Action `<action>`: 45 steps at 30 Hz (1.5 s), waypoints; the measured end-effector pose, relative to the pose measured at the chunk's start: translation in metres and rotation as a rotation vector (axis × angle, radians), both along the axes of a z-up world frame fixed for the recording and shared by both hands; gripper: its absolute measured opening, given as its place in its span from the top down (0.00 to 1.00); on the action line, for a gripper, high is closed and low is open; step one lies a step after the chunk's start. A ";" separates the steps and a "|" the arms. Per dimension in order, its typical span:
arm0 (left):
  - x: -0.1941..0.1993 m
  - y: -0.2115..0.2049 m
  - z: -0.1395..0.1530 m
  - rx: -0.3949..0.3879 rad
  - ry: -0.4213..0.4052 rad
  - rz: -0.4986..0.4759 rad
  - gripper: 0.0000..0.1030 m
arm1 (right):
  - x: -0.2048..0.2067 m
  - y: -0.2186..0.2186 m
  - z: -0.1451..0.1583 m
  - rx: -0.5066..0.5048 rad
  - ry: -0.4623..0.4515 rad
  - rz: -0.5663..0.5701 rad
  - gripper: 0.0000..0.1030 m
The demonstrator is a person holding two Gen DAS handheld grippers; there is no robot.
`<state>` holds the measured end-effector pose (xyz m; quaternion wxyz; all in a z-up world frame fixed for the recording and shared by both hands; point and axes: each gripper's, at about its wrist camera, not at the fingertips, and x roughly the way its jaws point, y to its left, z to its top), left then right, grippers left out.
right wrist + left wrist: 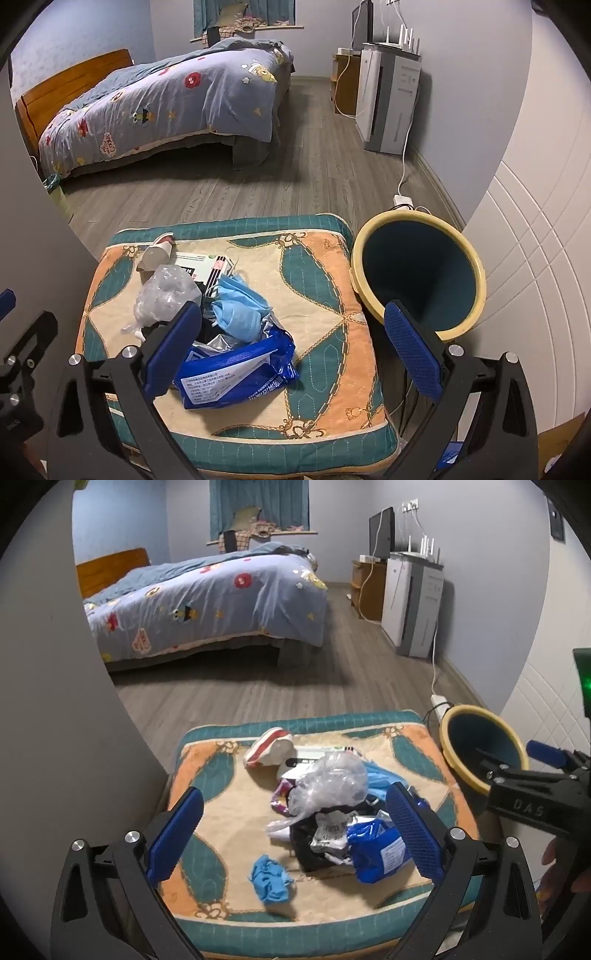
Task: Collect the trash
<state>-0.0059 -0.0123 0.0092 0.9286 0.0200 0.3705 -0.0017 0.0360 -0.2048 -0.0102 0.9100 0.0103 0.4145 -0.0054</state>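
A heap of trash lies on a patterned cushion (229,823): a clear plastic bag (328,782), a blue wrapper (380,853), a black bag (314,853), a crumpled blue scrap (271,878) and a crushed red-and-white paper cup (267,751). My left gripper (295,834) hovers open above the heap. The right wrist view shows the blue wrapper (236,373), a blue face mask (240,306), the clear bag (166,291), a flat box (201,264) and the cup (157,253). My right gripper (293,350) is open over the cushion's right half, holding nothing.
A yellow-rimmed bin with a dark teal inside (417,280) leans against the cushion's right side, its mouth facing me. A power strip (402,201) and cable lie behind it. A bed (166,103) stands across the wooden floor, with a white appliance (388,99) at the right wall.
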 end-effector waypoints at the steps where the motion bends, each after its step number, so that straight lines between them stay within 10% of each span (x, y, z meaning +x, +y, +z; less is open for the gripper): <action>1: 0.000 0.001 0.000 -0.004 0.000 0.000 0.05 | 0.000 0.000 0.000 -0.003 -0.002 -0.001 0.05; 45: 0.005 0.003 -0.001 -0.019 0.020 0.006 0.05 | 0.003 0.002 -0.003 -0.018 0.011 0.001 0.05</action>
